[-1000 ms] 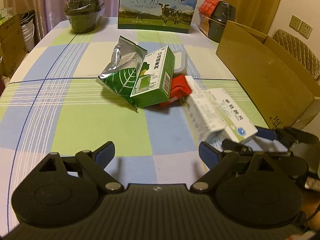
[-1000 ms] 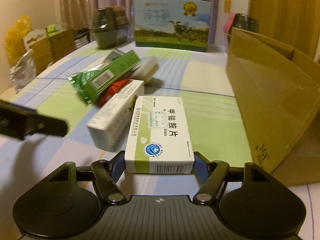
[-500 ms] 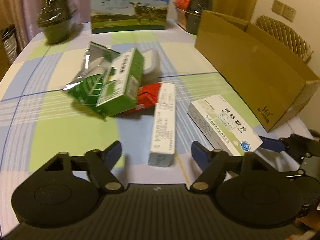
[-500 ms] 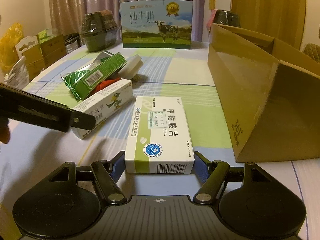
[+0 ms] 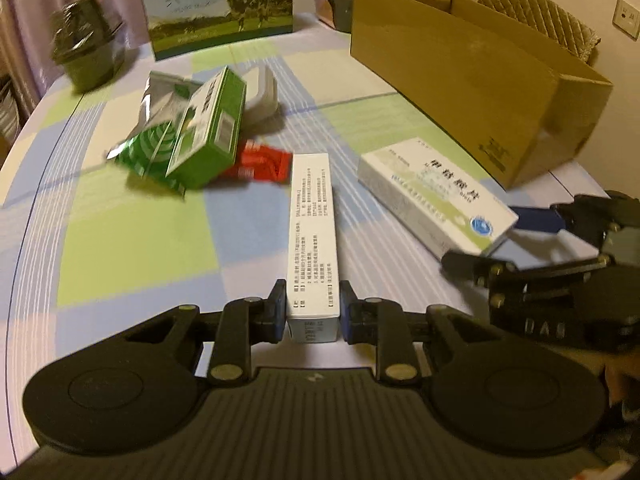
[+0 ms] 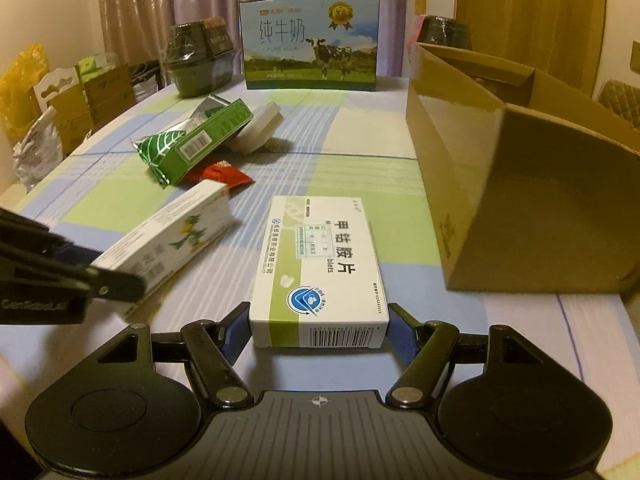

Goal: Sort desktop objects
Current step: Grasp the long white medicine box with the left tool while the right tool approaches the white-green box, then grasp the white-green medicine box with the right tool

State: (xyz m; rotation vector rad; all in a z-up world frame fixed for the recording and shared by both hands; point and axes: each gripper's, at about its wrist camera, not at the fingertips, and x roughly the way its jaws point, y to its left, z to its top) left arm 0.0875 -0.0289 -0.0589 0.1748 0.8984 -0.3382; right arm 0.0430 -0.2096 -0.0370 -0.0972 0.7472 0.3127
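A long narrow white box [image 5: 314, 220] lies on the checked tablecloth [image 5: 140, 240], and my left gripper [image 5: 314, 316] is shut on its near end, both pads pressed to its sides. The same box [image 6: 172, 240] shows at the left of the right wrist view, with the left gripper [image 6: 100, 276] on it. My right gripper [image 6: 318, 334] is shut on a wide white and green medicine box [image 6: 320, 264] at its barcode end. In the left wrist view that medicine box [image 5: 432, 192] sits tilted beside the right gripper [image 5: 496, 240].
An open cardboard box [image 6: 520, 184] stands at the right. A green carton [image 5: 208, 132], green foil bag [image 5: 148, 148], red packet [image 5: 262, 164] and white container [image 5: 260, 96] are heaped mid-table. A milk gift box [image 6: 310, 40] and dark bowls [image 6: 200, 56] stand at the back.
My left gripper swung right to the long white box and shut on its near end. The right gripper kept the medicine box and carried it a little toward the cardboard box.
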